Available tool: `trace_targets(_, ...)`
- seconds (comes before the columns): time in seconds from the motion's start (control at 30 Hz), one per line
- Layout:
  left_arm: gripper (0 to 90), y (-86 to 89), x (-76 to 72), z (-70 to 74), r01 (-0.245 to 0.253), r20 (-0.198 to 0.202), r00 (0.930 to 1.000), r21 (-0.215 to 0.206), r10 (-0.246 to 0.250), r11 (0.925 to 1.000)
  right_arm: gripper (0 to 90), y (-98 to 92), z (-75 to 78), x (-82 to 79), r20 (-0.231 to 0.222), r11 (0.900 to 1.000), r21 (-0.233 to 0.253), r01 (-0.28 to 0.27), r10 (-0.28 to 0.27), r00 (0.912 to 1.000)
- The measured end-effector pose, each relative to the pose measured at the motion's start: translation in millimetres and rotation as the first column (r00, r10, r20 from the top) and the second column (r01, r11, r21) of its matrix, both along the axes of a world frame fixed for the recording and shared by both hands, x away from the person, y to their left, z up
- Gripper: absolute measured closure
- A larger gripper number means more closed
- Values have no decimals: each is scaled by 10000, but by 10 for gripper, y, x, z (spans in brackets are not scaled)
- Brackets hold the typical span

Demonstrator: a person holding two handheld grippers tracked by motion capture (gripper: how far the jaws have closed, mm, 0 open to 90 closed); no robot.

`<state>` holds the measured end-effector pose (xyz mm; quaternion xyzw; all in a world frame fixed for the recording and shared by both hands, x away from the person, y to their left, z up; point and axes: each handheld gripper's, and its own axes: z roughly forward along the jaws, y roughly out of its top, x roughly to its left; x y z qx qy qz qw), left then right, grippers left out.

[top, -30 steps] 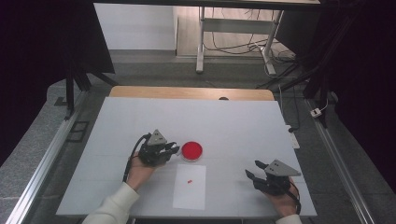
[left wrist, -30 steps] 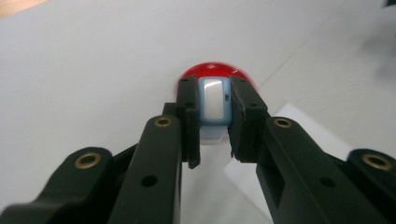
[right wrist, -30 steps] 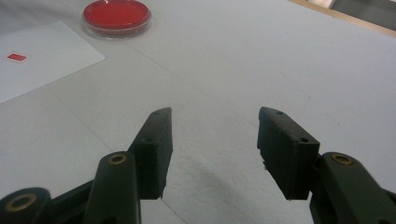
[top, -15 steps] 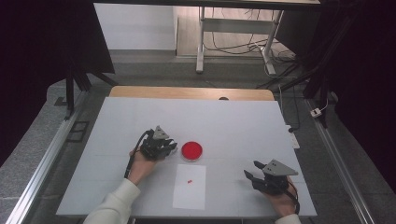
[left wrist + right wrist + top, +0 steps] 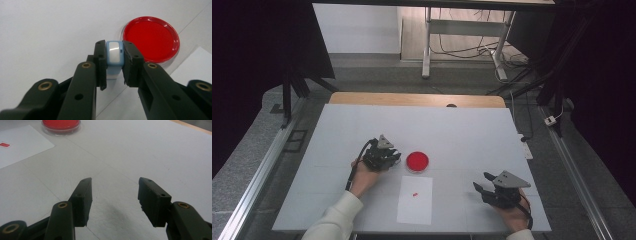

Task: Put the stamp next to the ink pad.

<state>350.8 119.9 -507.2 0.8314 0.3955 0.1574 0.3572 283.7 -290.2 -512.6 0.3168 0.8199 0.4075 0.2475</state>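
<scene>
My left gripper [image 5: 114, 53] is shut on a small light-blue block with a white face [image 5: 114, 53], held just left of a round red dish [image 5: 151, 38]. In the high view that left gripper [image 5: 393, 158] sits beside the red dish [image 5: 417, 161] at mid-table. A white paper sheet [image 5: 415, 199] with a tiny red mark [image 5: 415, 194] lies in front of the dish. My right gripper [image 5: 482, 184] rests near the front right, open with nothing between its jaws [image 5: 115, 192]. The right gripper view has the red dish [image 5: 61, 124] and paper sheet [image 5: 20, 143] at far left.
The white table top [image 5: 472, 135] ends in a wooden strip [image 5: 412, 99] at the back. Metal rails [image 5: 257, 170] run along both sides. A white power strip [image 5: 525, 148] lies off the right edge.
My left gripper has drawn back a little to the left from the red dish, block still clamped. The right gripper has stayed put.
</scene>
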Motion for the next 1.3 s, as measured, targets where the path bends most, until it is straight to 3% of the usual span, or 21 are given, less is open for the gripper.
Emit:
trace_targets(0.1, 682, 4, 2, 0, -57, 24, 10000, -104, 57, 9999, 442, -2, 3, -3, 6, 10000, 6, 42, -42, 10000)
trace_targets(0.33, 408, 53, -20, 45, -404, 280, 9987, -668, 424, 9969, 439, -12, 5, -1, 32, 9999, 104, 55, -55, 10000)
trace_targets(0.43, 347, 102, -68, 87, -416, 475, 9978, -932, 461, 9948, 440, -16, 11, -4, 111, 9999, 77, 78, -79, 9999)
trace_targets(0.57, 332, 209, -160, 133, -308, 614, 9973, -1350, 394, 9904, 440, -23, 11, 1, 205, 9999, 132, 21, -23, 9998)
trace_targets(0.83, 334, 420, -434, 152, -44, 531, 9985, -1654, 133, 9862, 440, -43, -1, 22, 246, 9996, 227, -165, 159, 9996)
trace_targets(1.13, 338, 665, -786, 125, -55, 589, 9982, -1608, 151, 9870, 439, -67, -11, 37, 282, 9992, 223, -343, 337, 9990)
trace_targets(1.3, 338, 830, -997, 32, -138, 350, 9992, -1526, 194, 9882, 440, -80, -6, 39, 351, 9987, 307, -409, 399, 9986)
